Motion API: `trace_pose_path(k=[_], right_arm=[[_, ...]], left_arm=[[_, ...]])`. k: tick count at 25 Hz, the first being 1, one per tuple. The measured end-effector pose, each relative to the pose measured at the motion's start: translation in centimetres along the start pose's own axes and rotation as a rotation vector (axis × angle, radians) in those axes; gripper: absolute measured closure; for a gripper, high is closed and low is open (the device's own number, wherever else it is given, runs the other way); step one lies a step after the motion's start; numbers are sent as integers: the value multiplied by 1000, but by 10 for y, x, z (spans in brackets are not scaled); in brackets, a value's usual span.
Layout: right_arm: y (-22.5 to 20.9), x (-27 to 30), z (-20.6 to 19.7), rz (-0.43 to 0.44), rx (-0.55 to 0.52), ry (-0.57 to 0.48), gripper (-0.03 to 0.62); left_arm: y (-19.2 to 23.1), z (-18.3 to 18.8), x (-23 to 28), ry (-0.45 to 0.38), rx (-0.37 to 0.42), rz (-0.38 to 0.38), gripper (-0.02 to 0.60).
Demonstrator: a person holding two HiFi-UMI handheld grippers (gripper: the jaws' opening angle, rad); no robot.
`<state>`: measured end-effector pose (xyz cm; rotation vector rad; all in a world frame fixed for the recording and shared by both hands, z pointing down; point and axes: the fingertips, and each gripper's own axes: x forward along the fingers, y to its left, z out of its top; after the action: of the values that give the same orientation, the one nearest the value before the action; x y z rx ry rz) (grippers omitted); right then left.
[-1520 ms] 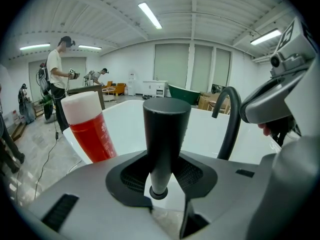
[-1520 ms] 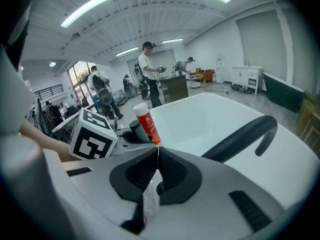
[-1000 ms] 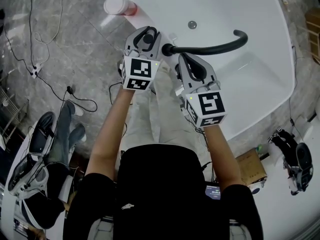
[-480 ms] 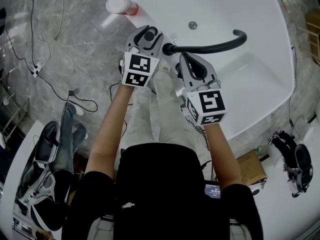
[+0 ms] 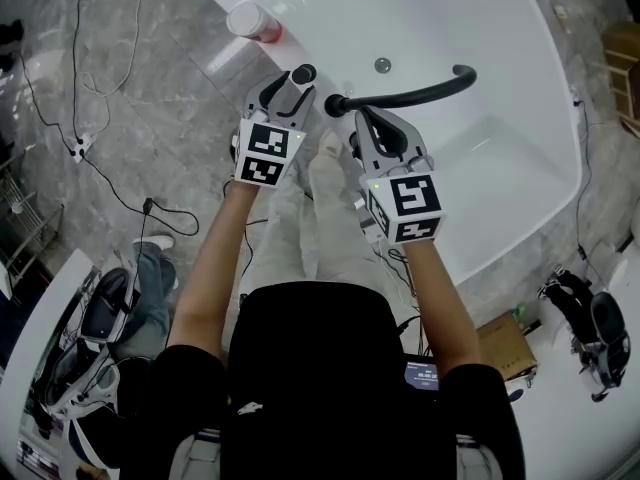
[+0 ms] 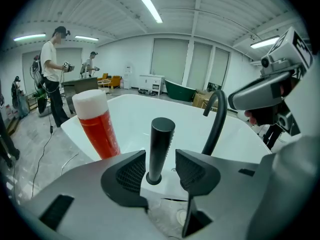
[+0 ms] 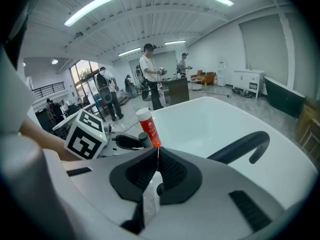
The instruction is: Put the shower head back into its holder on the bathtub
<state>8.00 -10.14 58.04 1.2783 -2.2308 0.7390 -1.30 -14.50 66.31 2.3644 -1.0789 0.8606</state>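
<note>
A white bathtub [image 5: 500,158] on a grey marble floor fills the upper right of the head view, with a curved black spout [image 5: 410,95] over it and a red bottle [image 5: 250,20] on its rim at upper left. The black shower head [image 6: 161,144] stands upright in its holder [image 6: 154,180] on the rim, between the pads of the left tool [image 5: 284,90], whose jaws are opening and clear of it on both sides. The right tool [image 7: 156,166], just beside, is clenched on nothing.

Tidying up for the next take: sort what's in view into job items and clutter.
Job: black cylindrical shower head, its black ring holder, white bathtub, left claw opening, shower head between its jaws.
Lying about: red bottle with white cap, black curved tap spout, black floor cables.
</note>
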Motion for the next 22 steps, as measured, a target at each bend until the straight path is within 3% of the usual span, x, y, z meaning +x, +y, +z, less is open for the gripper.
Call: trace_pose_path(k=[12, 22], right_arm=[[30, -24, 49, -22, -81, -38, 569], [51, -70, 114, -101, -161, -145, 569]], left_arm=[[7, 41, -86, -23, 41, 9, 490], [7, 112, -174, -176, 20, 17, 558]])
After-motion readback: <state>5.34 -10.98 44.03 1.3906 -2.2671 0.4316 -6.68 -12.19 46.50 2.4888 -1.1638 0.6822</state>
